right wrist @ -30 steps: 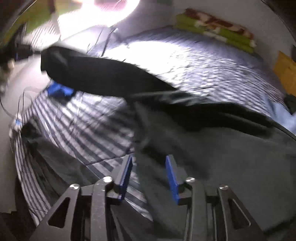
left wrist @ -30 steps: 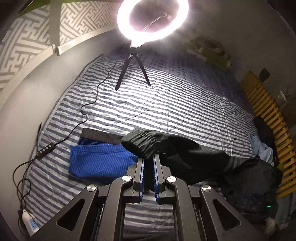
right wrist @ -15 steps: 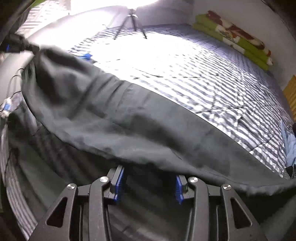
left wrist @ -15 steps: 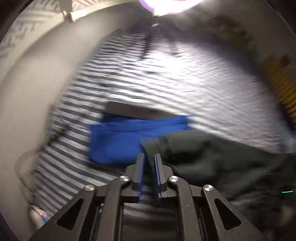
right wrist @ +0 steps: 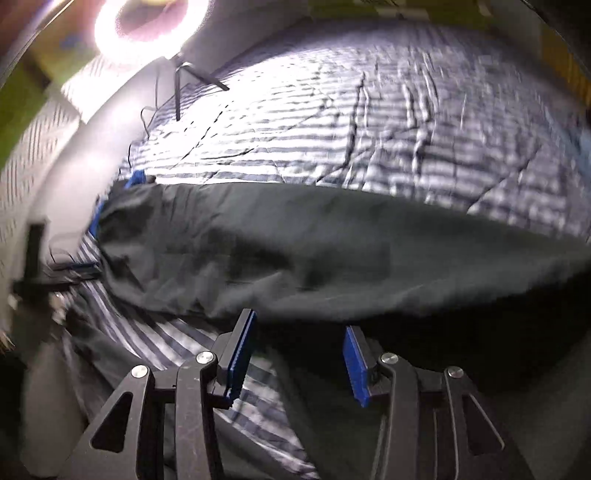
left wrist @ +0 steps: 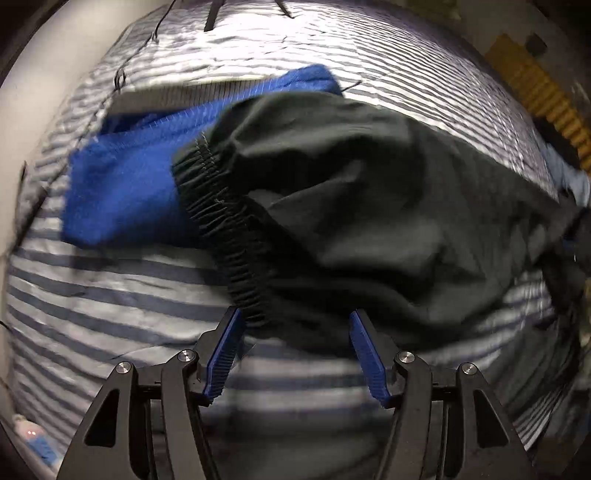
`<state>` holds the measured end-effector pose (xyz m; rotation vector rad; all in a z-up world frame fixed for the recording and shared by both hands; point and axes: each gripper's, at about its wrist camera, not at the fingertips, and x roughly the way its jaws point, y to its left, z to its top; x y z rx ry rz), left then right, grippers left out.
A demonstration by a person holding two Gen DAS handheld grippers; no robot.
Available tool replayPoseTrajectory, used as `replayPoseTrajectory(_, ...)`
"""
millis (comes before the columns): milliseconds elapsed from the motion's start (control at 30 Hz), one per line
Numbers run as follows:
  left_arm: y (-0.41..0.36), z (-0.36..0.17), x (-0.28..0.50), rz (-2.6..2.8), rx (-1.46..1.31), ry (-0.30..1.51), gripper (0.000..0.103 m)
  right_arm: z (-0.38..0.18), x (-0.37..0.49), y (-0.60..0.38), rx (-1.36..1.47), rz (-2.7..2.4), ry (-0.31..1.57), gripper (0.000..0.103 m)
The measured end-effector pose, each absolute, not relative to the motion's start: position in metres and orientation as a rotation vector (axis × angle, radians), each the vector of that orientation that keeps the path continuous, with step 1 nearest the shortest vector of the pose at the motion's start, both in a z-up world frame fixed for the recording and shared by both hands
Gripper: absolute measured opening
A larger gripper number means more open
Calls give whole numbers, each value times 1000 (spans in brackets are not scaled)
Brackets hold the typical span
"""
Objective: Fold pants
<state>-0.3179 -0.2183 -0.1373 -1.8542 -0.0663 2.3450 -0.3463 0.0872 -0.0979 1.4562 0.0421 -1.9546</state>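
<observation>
Left wrist: left tool (left wrist: pixel 295 325) opening, black pants (left wrist: pixel 369 206) hem unpinched; right tool (right wrist: pixel 297 332) spread, opening, striped bedding (right wrist: pixel 332 129) bare beyond

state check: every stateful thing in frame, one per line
left gripper: jaws opening, pads clear of the cloth
right gripper: jaws opening, pads apart, nothing pinched
black pants: lying on the bed, elastic end over the blue garment
blue garment: folded, flat on the bed
ring light: on
striped bedspread: spread out, wrinkled
</observation>
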Motion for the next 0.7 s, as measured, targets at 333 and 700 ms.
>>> replayPoseTrajectory(333, -223, -82, -314, 2471, -1715, -90, 11, -100, -359, 60, 1439, -1992, -43, 6)
replayPoseTrajectory(700, -193, 26, -469, 2699, -1528, -226, 30, -8, -441, 25, 1149, -2279, 126, 8)
